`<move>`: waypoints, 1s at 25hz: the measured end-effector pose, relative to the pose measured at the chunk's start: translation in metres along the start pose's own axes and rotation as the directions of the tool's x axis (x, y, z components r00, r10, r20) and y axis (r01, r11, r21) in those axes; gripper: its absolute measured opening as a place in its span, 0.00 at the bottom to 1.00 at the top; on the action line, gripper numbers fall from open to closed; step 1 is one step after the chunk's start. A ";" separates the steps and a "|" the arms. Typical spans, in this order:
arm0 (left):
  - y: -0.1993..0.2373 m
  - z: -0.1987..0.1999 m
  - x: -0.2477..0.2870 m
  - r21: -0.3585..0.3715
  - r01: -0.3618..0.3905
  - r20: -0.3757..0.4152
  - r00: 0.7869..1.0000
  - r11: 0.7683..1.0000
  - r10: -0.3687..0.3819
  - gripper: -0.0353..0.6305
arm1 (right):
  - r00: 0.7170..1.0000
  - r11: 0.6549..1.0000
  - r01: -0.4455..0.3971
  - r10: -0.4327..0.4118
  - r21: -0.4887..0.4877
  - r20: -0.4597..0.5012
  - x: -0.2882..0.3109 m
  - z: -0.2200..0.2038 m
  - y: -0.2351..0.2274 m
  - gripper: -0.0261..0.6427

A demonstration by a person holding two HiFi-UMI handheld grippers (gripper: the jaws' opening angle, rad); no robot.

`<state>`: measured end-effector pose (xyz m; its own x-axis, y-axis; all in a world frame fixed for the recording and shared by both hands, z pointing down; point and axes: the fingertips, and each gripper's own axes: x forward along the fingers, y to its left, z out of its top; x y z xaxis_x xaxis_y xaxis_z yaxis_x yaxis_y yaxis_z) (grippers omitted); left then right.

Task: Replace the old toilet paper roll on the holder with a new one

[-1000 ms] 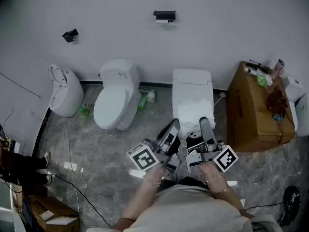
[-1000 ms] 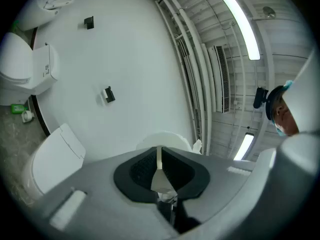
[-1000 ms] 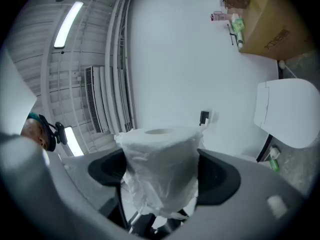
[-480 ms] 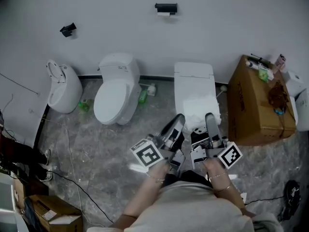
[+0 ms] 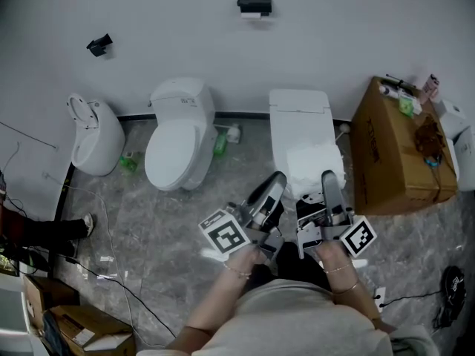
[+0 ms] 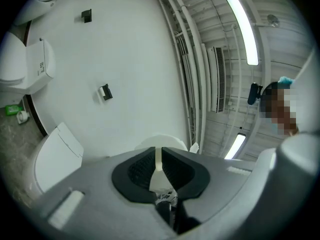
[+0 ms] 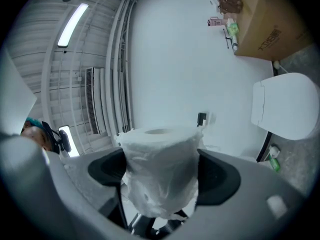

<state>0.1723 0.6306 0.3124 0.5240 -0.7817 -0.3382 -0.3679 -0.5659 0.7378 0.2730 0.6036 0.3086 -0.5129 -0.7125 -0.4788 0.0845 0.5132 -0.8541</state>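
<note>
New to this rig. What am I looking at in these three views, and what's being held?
No robot: a person holds a hand-held gripper in each hand. The head view looks down from the person's head; the other two views ride on each tool, looking along its jaws. The left hand-held gripper is shut, with only a thin white sliver I cannot identify between its jaws. The right hand-held gripper clamps a white toilet paper roll in clear plastic wrap. On the grey stone floor stand white toilets and a brown cardboard box; a black paper holder hangs on the white wall.
</note>
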 end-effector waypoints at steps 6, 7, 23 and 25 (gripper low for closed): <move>0.017 0.021 0.002 0.014 -0.018 0.039 0.999 1.000 0.018 0.10 | 1.000 1.000 0.012 -0.012 -0.020 -0.023 0.020 0.000 -0.018 0.66; 0.022 0.025 0.004 0.020 -0.022 0.042 0.999 1.000 0.021 0.10 | 0.999 1.000 0.015 -0.015 -0.028 -0.028 0.024 0.002 -0.023 0.66; 0.134 0.101 0.119 0.069 -0.080 0.048 0.996 0.994 0.077 0.10 | 0.998 1.000 -0.007 0.007 -0.009 -0.059 0.182 0.053 -0.118 0.66; 0.148 0.111 0.139 0.068 -0.080 0.054 0.996 0.994 0.077 0.10 | 0.998 1.000 -0.012 0.012 -0.013 -0.063 0.202 0.063 -0.127 0.66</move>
<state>0.1054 0.4094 0.3096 0.4524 -0.8357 -0.3114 -0.4605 -0.5179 0.7209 0.2121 0.3645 0.3078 -0.5650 -0.6747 -0.4749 0.0796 0.5283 -0.8453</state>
